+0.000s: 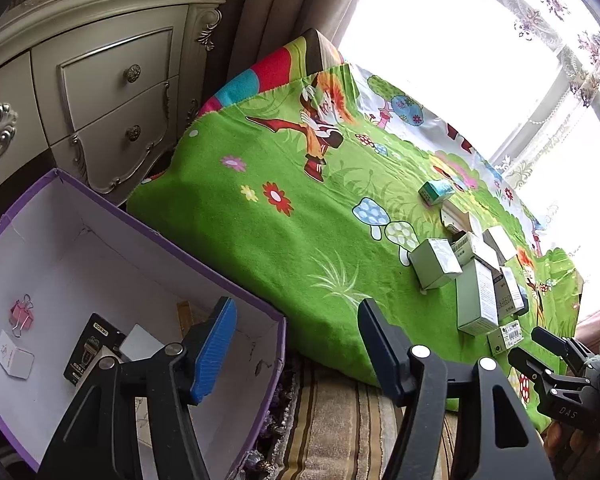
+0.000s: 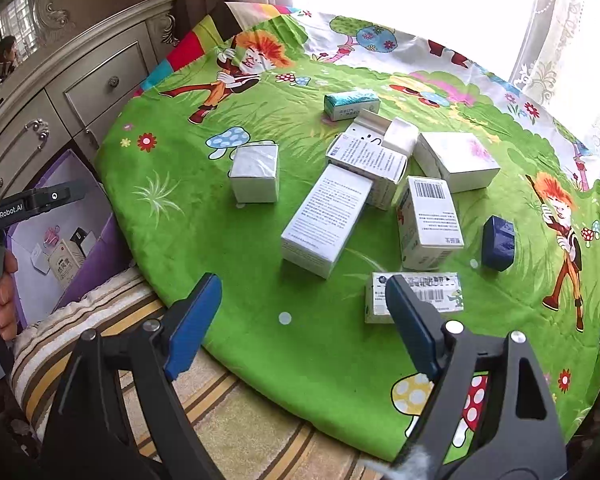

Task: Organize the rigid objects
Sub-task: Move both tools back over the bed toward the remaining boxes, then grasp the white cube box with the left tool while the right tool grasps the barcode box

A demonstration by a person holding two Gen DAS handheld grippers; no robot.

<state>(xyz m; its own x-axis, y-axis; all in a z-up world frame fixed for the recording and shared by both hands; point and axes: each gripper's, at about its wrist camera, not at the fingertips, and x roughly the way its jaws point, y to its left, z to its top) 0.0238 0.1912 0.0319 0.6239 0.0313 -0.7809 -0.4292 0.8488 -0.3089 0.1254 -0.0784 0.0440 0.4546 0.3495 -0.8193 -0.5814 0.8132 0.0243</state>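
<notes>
Boxes (image 2: 327,220) are scattered in a loose bunch on the green cartoon blanket (image 2: 188,216); left tongs (image 1: 296,344) gape apart, holding nothing, over the purple bin's (image 1: 260,360) rim at 7 o'clock; right tongs (image 2: 300,320) also spread apart, hovering near a barcode box (image 2: 420,296).

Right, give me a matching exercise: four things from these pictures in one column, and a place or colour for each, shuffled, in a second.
Things:
1. pink binder clip
2. dark blue box
3. teal-topped box
4. cube-shaped white box

Places:
A. farthest of the boxes on the green cloth, toward the window
B. inside the purple box
C. apart from the pile, beside the blue mushroom print
D. on the cloth, to the right of the barcode box

Pairs: 1-B, 2-D, 3-A, 4-C
</notes>
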